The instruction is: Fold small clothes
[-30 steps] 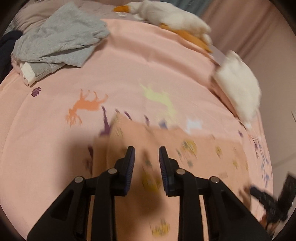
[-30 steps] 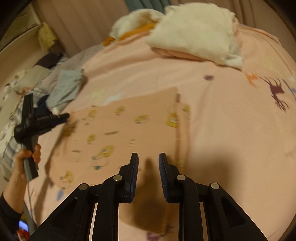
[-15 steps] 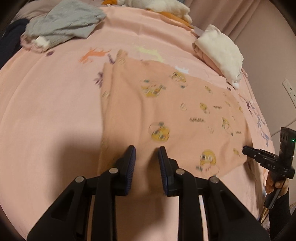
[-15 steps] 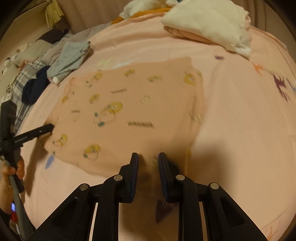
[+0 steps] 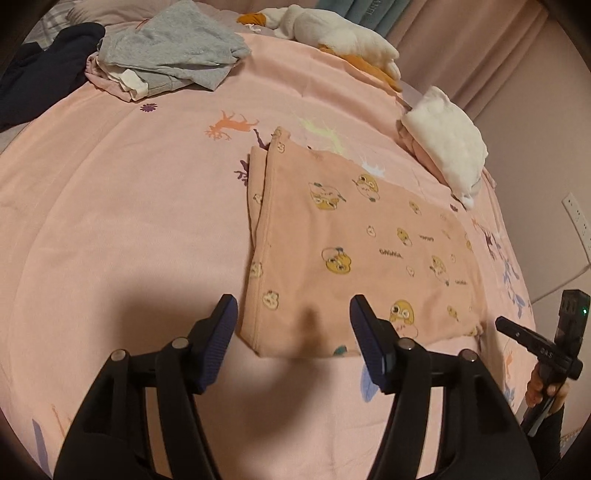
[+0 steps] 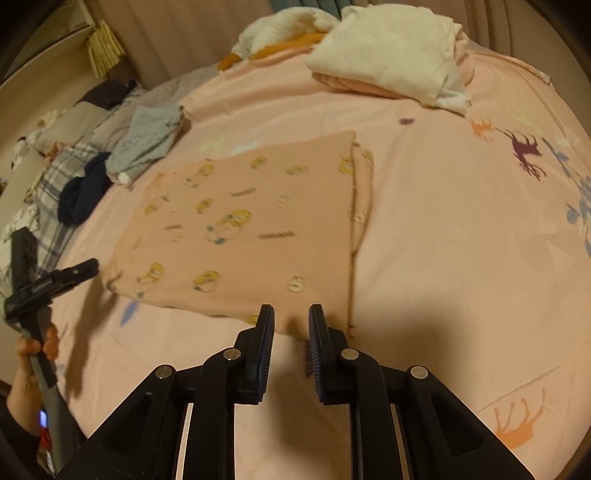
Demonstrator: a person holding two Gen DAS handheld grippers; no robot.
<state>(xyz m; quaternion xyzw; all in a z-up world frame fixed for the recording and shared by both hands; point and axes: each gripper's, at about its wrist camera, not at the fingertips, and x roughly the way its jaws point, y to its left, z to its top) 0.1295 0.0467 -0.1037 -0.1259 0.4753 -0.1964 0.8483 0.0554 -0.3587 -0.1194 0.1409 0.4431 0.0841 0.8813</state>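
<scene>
A peach garment with yellow cartoon prints (image 5: 354, 251) lies folded flat on the pink bedspread (image 5: 110, 221). It also shows in the right wrist view (image 6: 240, 229). My left gripper (image 5: 293, 317) is open and empty, its fingers standing over the garment's near edge. My right gripper (image 6: 291, 325) hovers at the garment's near edge with its jaws a narrow gap apart and nothing between them. Each gripper shows in the other's view: the right gripper (image 5: 535, 339) at the far right, the left gripper (image 6: 59, 280) at the left.
A grey clothes pile (image 5: 166, 62) and dark garment (image 5: 40, 81) lie at the back left. A white plush toy (image 5: 332, 33) and a folded white stack (image 5: 447, 144) sit at the back right. A wall (image 5: 535, 147) borders the bed's right side.
My left gripper has opened wide and let go of the garment, which now lies flat. Both grippers have pulled back toward its near edge.
</scene>
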